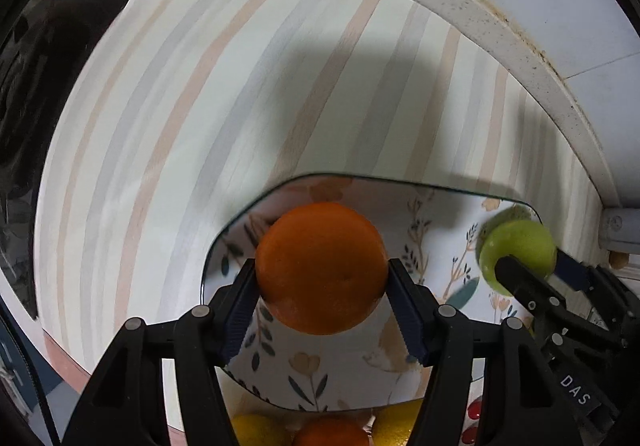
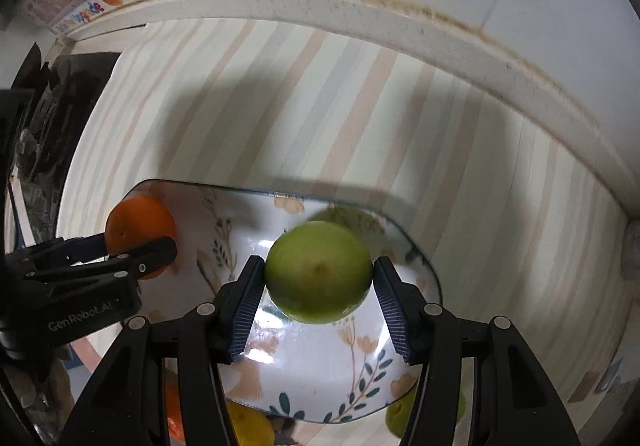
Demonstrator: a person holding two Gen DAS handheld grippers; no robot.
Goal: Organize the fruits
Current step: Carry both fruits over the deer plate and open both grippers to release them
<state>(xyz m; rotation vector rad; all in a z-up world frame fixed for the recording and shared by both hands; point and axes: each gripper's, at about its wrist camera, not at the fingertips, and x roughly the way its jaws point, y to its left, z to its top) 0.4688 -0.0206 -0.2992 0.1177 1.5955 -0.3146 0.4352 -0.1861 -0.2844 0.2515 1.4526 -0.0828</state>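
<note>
My left view: fruit at 6 o'clock cut by bottom edge, two yellow ones (image 1: 256, 431) and orange one (image 1: 332, 433), partly behind fingers. Green apple (image 1: 520, 248) at 3 o'clock blurred, half hidden by right gripper (image 1: 532, 268). My right view: yellow fruit (image 2: 250, 428) and green fruit (image 2: 398, 416) at 6 o'clock hidden behind fingers. Sticker text (image 2: 86, 12) at 10 o'clock too blurred to read. Dark object (image 2: 52, 118) at 9 o'clock, can't identify.

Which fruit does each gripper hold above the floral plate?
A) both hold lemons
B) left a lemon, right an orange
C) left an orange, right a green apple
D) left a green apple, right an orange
C: the left gripper has its jaws closed on the orange, and the right gripper clamps the green apple, both over the floral plate.
</note>
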